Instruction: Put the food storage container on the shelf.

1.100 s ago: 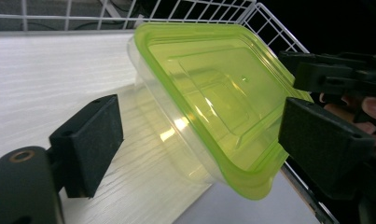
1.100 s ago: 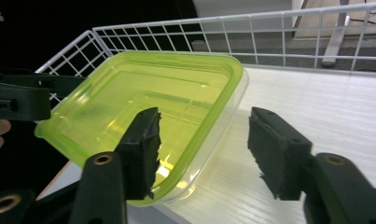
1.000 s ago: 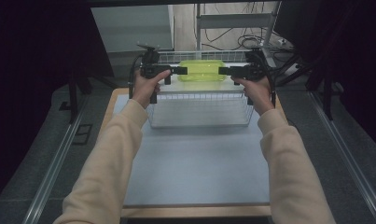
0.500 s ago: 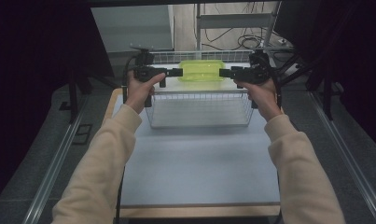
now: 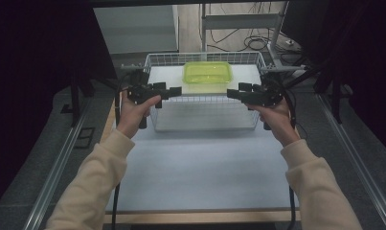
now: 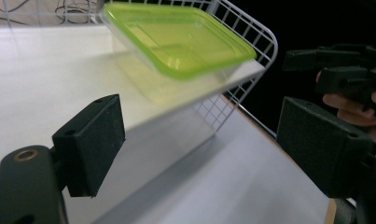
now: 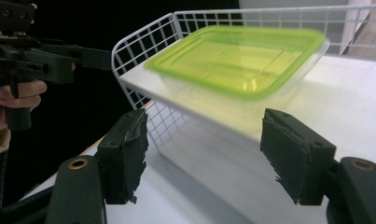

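Between the left gripper (image 5: 174,90) and the right gripper (image 5: 232,93), slightly beyond their tips, a clear container with a green lid (image 5: 207,75) sits on a white board (image 5: 248,74) inside a wire basket (image 5: 205,114). Both grippers' jaws are spread wide, holding nothing, apart from the container, above the white tabletop (image 5: 200,167).

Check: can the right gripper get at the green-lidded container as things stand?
Probably yes. The right gripper is open and empty, level with the container, which sits on the white shelf near the front edge. Nothing lies between them; the wire basket rims only the back and sides.
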The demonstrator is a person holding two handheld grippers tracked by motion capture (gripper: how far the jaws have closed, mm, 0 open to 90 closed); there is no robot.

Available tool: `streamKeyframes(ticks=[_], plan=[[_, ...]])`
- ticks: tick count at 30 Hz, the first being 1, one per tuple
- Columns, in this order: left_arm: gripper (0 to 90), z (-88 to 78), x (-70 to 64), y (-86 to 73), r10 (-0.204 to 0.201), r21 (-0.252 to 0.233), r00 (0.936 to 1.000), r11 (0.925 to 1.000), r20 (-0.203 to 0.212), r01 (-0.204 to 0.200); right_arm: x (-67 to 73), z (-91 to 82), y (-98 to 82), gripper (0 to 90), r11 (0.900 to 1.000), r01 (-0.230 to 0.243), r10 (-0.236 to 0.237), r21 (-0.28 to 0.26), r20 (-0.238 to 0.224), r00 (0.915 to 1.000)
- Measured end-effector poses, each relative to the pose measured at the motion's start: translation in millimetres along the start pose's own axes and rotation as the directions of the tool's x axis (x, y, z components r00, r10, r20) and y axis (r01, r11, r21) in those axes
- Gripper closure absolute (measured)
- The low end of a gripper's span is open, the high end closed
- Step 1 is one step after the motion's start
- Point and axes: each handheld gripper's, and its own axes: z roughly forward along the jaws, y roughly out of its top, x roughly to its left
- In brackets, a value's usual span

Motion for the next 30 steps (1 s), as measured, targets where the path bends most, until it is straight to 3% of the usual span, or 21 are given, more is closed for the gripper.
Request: streamKeyframes(ticks=[4,15,24,30], plan=[[15.3,-8.2,-10.6,-21.5,0.027,0.001,0.9996,0.9996,0.01,-0.027,8.3,-10.7,-21.3,31.5,0.999,0.037,-0.037,-0.006,-0.017,0.9992],[16.2,-8.2,-30.9,-86.3,0.083,0.018,0.9954,0.9963,0.048,-0.084,11.0,-28.1,-81.9,31.2,0.999,0.034,-0.035,-0.014,-0.075,0.9966],[16.3,-5.8,-33.2,-137.3,0.094,0.067,0.9951,0.9932,0.03,-0.096,14.0,-26.9,-141.2,30.4,0.997,0.054,-0.05,0.048,-0.089,0.9948],[17.0,0.4,-27.7,-163.8,0.072,0.117,0.9971,0.9903,0.026,-0.074,12.1,-22.7,-164.5,30.1,0.995,0.046,-0.038,0.088,-0.088,0.9954]])
